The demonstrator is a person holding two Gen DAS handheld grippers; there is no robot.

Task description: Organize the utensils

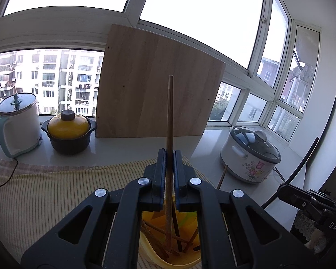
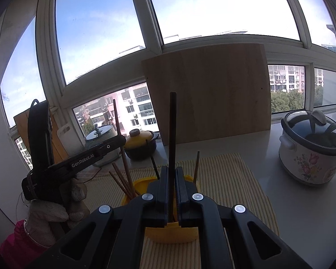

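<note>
Straight ahead of both grippers, past the cloth: a big wooden board [image 1: 154,85] propped upright against the window frame [image 1: 132,15], standing on the pale counter [image 1: 127,145]

Under and ahead of the tools: a striped yellow cloth [image 1: 44,190] spread over the counter

Ahead and to the right of both grippers: a white flowered rice cooker [image 2: 311,152] with a glass lid, on the bare counter beside the cloth

Ahead and to the left of the left gripper: a white and pale green electric pot [image 1: 18,125], and just beside it a dark casserole with a yellow lid [image 1: 68,132]

Directly below both grippers: a yellow holder [image 1: 170,242], open at the top, with several brown and dark chopsticks [image 1: 154,231] leaning inside at crossed angles

Left gripper [image 1: 169,154]: jaws clamped tight on a light brown chopstick [image 1: 169,112], held nearly upright, top end well above the pads, bottom end down inside the yellow holder

Right gripper [image 2: 172,172]: jaws pressed together on a dark chopstick [image 2: 172,123], also upright, lower end hidden behind the jaws over the holder's near wall

Seen from the right wrist, off to the left: the left gripper side-on, held by a hand in a knitted glove [image 2: 53,208], with a pink sleeve [image 2: 18,244] below
</note>
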